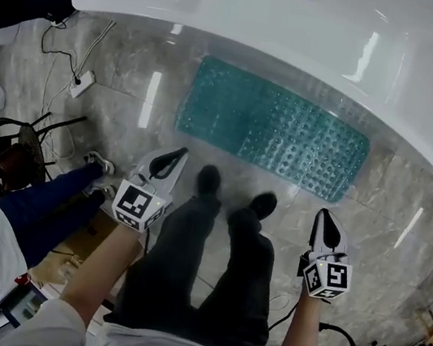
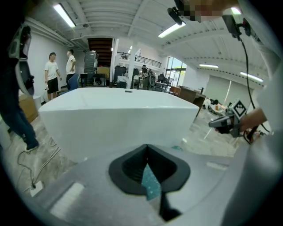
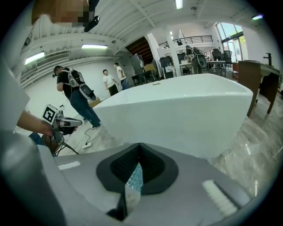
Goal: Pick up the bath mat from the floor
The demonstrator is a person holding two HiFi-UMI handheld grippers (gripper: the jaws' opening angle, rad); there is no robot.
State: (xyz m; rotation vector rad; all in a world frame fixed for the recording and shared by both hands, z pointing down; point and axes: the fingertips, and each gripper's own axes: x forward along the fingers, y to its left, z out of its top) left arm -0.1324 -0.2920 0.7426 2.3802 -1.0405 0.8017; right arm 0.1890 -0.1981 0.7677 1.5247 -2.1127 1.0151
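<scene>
We read no words, brands or numbers; only black-and-white square markers stand on the cubes of the left gripper [image 1: 178,154] and the right gripper [image 1: 324,216].

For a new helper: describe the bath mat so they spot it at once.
Find the white bathtub. On the grey floor beside it, ahead of the person's black shoes, lies the bath mat. It is the only teal thing: a bumpy rectangle.

Head view: from overhead, steeply down on tub [image 1: 305,35], mat [image 1: 273,128], floor [image 1: 408,208].
Left gripper view: low, along its jaws, facing tub side, near.
Right gripper view: likewise, further right.
Shared: tub, mat in all three.
</scene>
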